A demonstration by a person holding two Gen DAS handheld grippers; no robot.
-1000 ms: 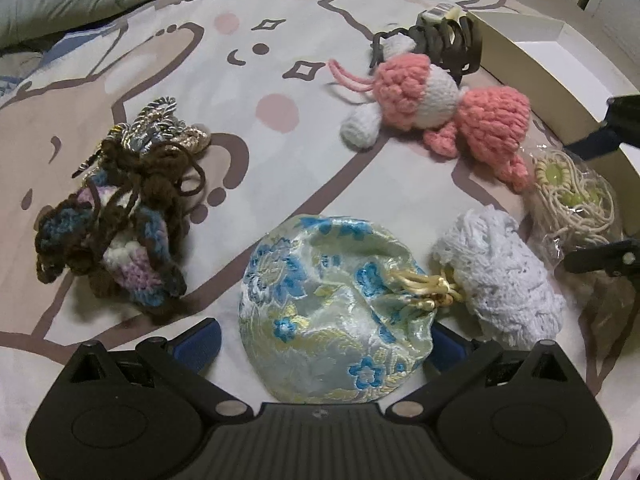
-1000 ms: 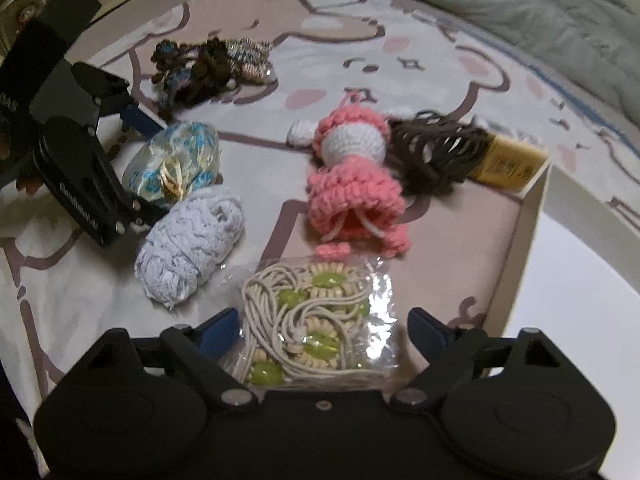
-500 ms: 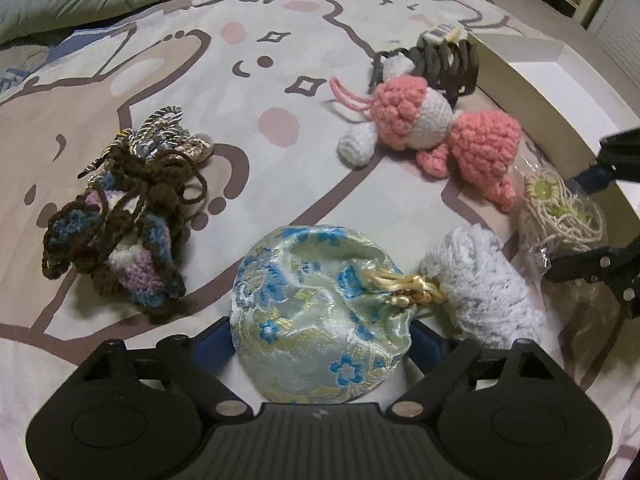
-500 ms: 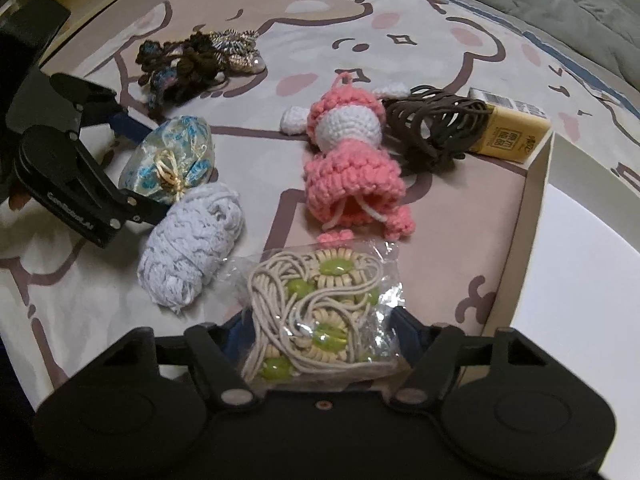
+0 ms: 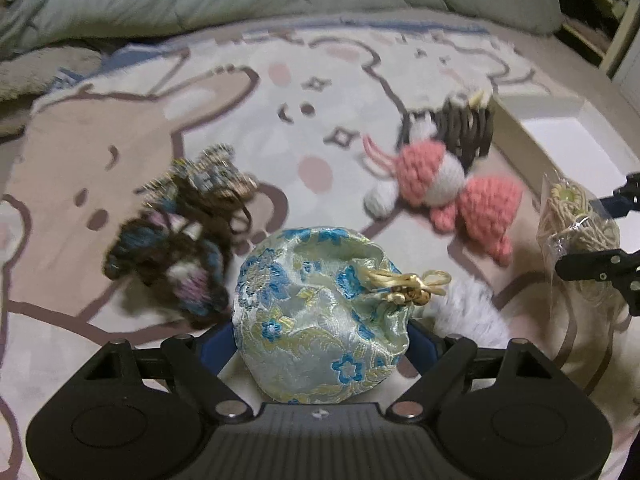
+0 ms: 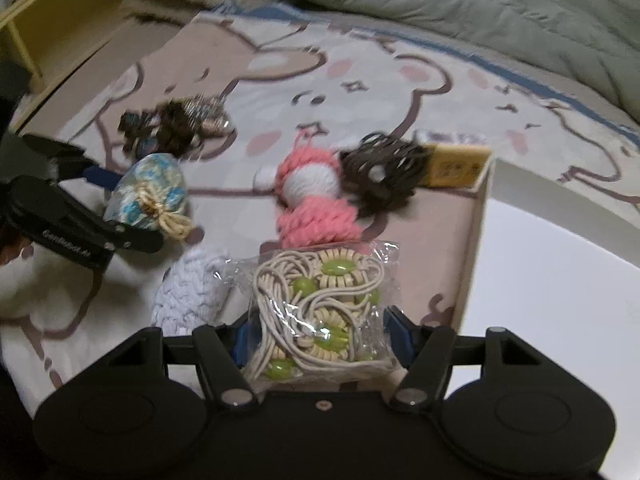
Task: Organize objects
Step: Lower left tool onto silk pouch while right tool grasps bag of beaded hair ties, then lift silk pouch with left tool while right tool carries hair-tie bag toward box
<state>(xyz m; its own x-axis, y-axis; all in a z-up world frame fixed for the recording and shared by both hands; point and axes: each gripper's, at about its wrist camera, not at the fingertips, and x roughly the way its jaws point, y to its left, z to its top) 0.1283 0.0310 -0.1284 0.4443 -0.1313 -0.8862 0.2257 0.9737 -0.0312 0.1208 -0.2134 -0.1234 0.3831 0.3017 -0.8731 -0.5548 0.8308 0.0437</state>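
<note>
Brocade pouch (image 5: 320, 320) sits clamped between the closing left gripper's (image 5: 320, 344) fingers (image 5: 216, 344), above the bed (image 5: 240, 92). Right gripper (image 6: 320, 336), also closing, grips the bagged cords (image 6: 320, 312); only its view shows the yellow box (image 6: 456, 168).

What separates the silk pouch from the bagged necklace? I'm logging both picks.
The silk pouch is opaque blue-flowered brocade tied with a gold cord; the necklace bag is clear plastic showing cream cord and green beads. The pouch is round and plump, the bag flat and crinkled. The pouch sits in the left gripper, the bag in the right gripper. Both jaws are closing on them.
</note>
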